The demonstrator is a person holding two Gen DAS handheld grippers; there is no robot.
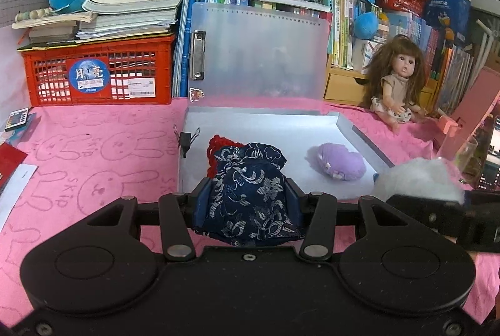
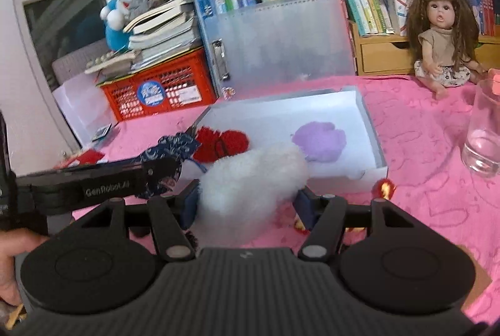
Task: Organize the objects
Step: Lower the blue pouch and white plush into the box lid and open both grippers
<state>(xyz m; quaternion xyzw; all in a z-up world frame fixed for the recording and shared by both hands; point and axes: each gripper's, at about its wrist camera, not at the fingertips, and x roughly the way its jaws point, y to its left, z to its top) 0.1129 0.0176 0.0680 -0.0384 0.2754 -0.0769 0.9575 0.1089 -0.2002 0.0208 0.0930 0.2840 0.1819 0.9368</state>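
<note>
Item one: I am angling the left gripper (image 1: 248, 198) downward over the pink cloth (image 1: 93, 167), jaws partly closed and clamping a navy floral pouch (image 1: 250, 186) just short of the open white box (image 1: 359, 133). Item two: I am tilting the right gripper (image 2: 247, 200) likewise, jaws about half apart, pinching a white fluffy ball (image 2: 253, 183) at the box's near edge. Beyond it, bare cloth is lying open toward a glass (image 2: 482, 133).
</note>
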